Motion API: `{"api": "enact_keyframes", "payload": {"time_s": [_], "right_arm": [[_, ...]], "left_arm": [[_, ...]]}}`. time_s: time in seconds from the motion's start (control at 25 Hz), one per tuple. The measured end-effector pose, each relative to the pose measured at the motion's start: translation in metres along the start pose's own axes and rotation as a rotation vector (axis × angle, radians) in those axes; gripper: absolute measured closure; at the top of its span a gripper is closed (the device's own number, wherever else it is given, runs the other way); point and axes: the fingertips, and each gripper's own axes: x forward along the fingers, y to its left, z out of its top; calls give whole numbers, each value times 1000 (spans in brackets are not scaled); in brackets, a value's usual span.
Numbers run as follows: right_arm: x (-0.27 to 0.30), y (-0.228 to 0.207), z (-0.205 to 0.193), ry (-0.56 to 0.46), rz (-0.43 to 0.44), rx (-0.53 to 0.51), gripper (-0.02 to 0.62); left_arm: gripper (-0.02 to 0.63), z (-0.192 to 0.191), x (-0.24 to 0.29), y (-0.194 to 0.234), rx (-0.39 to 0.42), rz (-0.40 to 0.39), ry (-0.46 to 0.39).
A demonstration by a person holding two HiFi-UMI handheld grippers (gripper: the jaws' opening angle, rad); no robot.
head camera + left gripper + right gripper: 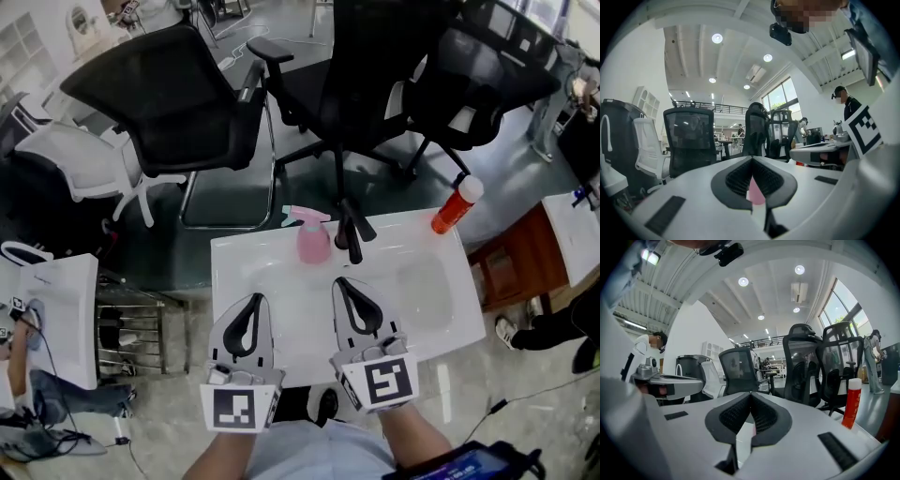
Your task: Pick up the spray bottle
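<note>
Office floor, grey and glossy, runs under a white bench [262,258] ringed by swivel chairs. On that bench, at the middle of its far edge, the pink spray bottle [312,236] stands upright with its trigger head pointing to the picture's left. Nothing touches it. In the left gripper view it shows only as a pink strip [756,192] seen through the gap behind the jaw tips.

Nearer than the bottle, over the near half of the bench, are the two tools. The left hand-held gripper [255,299] is clenched and empty, with its black pads meeting at the tip [751,158], and it points toward the far edge, a little left of the bottle. The right hand-held gripper [342,281] is likewise clenched on nothing, jaws pressed together [751,393], and lies just right of the bottle's line and closer to it than the left one. Each carries its marker cube at the wrist end, and the person's forearms enter from the bottom of the head view.

At the bench's far right corner an orange bottle with a white cap [456,204] stands well apart from the spray bottle; the right gripper view shows it upright [853,403].

Beyond the bench are a black mesh chair [178,103], a second black chair [366,75] and a white chair [80,164].
</note>
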Motion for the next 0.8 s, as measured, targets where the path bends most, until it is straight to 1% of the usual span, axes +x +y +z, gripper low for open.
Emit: {"api": "enact_keyframes", "payload": {"time_s": [0.28,0.44,0.56,0.68,0.8], "right_arm": [[39,-10,-13,39,-21,18,580],[56,-10,-28,71,-31,29,580],[68,-11,-37,89,-45,38,580],[78,-14,-45,99,-62,42,578],[88,-18,-50,106,-81,50,575]], "left_arm": [[591,-10,35,22,-1,-16,20],[591,-23,47,31,-5,-28,47],[591,-32,55,39,8,-40,60],[591,-40,63,45,-11,-44,72],[591,-45,72,51,5,-51,82]]}}
